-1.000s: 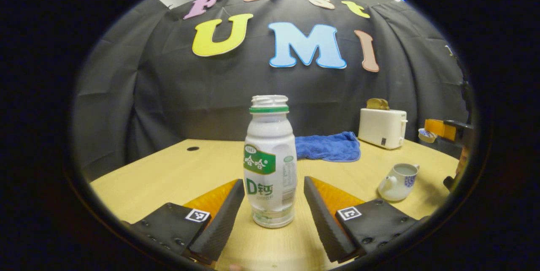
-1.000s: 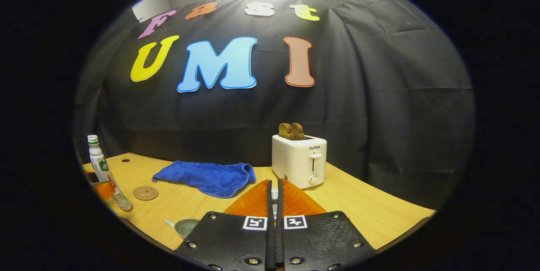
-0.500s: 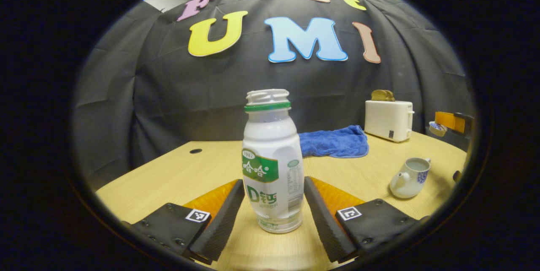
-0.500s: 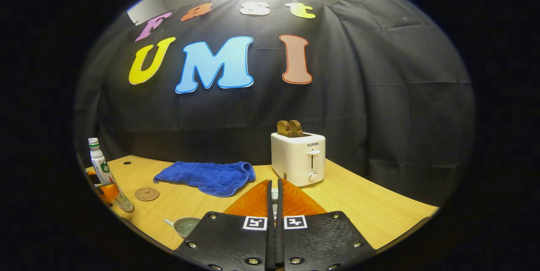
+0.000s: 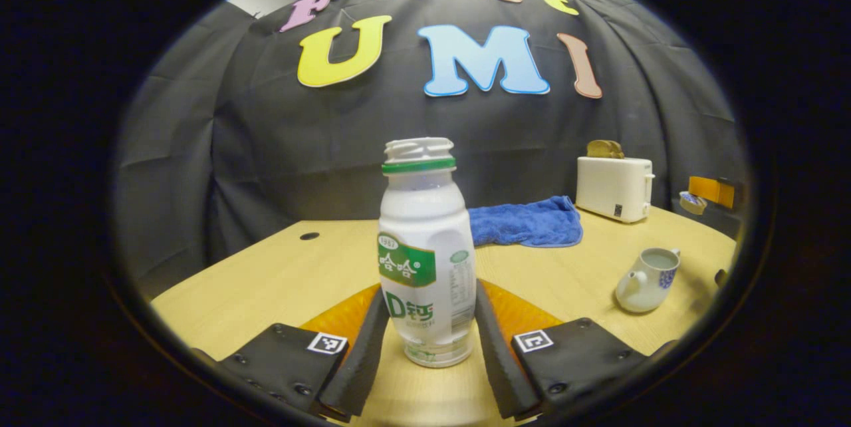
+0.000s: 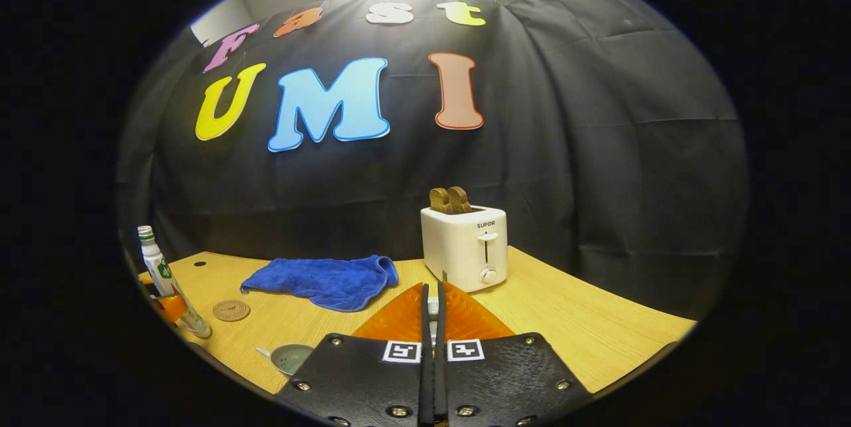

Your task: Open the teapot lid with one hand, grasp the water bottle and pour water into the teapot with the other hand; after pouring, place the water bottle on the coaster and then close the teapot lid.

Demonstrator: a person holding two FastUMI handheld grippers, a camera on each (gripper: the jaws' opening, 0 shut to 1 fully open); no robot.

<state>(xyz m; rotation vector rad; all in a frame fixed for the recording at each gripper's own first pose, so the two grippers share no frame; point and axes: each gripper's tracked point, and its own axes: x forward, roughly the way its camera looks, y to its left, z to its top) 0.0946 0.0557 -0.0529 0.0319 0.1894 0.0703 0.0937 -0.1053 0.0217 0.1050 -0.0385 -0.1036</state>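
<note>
A white water bottle (image 5: 425,261) with a green label and no cap stands upright on the wooden table (image 5: 266,281). My left gripper (image 5: 431,297) is shut on its lower half, one finger pressing each side. The white teapot (image 5: 646,279) sits lidless to the right, with liquid showing inside. Farther right, the other gripper holds the small teapot lid (image 5: 691,202) up above the table. In the right gripper view my right gripper (image 6: 432,297) is shut, a sliver of the lid between its fingers. The teapot (image 6: 287,356) shows low left, a round coaster (image 6: 231,310) beyond it, and the bottle (image 6: 154,261) far left.
A blue towel (image 5: 526,222) lies at the back of the table, next to a white toaster (image 5: 615,187) with bread in its slots. A small dark hole (image 5: 309,236) marks the table's back left. The black cloth wall closes off the rear.
The left gripper's fingers have drawn in from either side and now press on the bottle. The right gripper has stayed shut, its view drifting slightly.
</note>
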